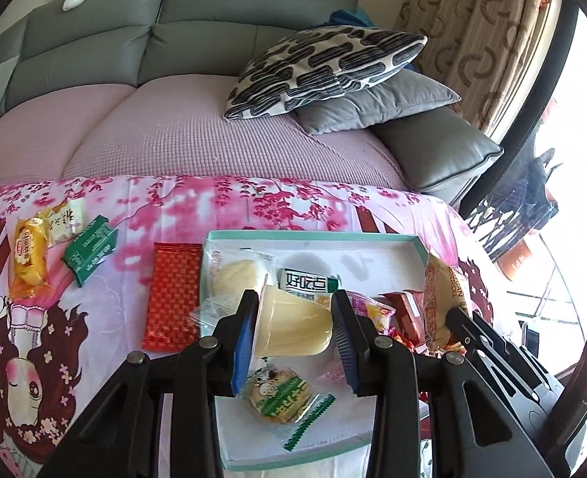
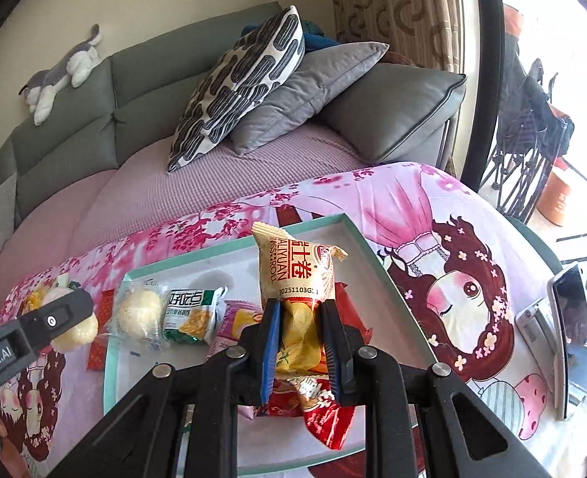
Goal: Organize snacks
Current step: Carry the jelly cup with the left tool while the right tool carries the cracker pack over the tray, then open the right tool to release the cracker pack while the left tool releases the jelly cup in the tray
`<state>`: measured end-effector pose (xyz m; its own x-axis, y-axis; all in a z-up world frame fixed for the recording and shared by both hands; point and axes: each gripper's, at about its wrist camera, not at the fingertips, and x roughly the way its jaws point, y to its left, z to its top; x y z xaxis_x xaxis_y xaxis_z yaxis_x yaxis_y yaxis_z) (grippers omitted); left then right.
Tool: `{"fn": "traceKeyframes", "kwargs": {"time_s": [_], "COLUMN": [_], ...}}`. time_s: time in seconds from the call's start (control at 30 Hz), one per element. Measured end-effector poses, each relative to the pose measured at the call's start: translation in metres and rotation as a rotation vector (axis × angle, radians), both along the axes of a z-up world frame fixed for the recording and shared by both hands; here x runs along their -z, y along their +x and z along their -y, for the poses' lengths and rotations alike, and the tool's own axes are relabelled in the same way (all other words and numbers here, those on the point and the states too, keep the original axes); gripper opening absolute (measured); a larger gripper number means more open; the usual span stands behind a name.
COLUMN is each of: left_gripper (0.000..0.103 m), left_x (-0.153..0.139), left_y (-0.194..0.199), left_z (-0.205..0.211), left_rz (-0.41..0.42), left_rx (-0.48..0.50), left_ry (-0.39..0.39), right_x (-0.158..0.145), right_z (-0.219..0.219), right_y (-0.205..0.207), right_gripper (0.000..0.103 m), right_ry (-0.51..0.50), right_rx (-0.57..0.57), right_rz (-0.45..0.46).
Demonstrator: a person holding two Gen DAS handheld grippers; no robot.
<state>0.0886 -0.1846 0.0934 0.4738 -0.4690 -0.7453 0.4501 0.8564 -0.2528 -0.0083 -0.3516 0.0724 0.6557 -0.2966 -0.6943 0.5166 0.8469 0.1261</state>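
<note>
Over the tray (image 1: 413, 241): left gripper (image 1: 293, 334) pinching a jelly cup (image 1: 293, 328) on its side, right gripper (image 2: 299, 342) clamping a roll pack (image 2: 297, 279) upright; likely slip of the smooth cup, or a crushed roll, under uneven squeeze.

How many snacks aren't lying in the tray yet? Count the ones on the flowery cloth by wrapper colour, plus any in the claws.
Yellow packet: 1
White packet: 1
Green packet: 1
Red packet: 1
Held in a claw: 2, the jelly cup in the left claw and the roll packet in the right claw
Total: 6
</note>
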Motion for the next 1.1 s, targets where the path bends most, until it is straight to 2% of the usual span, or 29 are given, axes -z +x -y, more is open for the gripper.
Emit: {"fn": "traceKeyframes", "kwargs": {"time_s": [0.23, 0.5, 0.83, 1.1], "left_gripper": [0.039, 0.039, 0.039, 0.039], "left_x": [0.023, 0.054, 0.081, 0.085], "left_y": [0.001, 0.009, 0.020, 0.025], "left_z": [0.031, 0.043, 0.044, 0.044], "left_rz": [-0.033, -0.093, -0.175, -0.170], "left_rx": [0.035, 0.030, 0.012, 0.000], "left_ry": [0.043, 0.079, 0.050, 0.017], "right_x": [0.010, 0.041, 0.047, 0.051], "right_z": [0.011, 0.007, 0.000, 0.002], "right_y": [0.005, 0.025, 0.036, 0.044], "right_gripper": [0.023, 0.023, 0.024, 0.026], "right_ry": [0.003, 0.027, -0.018, -0.021], "right_rx": [-0.007, -0.043, -0.060, -0.054], "right_rz": [0.032, -0.003, -0.011, -0.016]}}
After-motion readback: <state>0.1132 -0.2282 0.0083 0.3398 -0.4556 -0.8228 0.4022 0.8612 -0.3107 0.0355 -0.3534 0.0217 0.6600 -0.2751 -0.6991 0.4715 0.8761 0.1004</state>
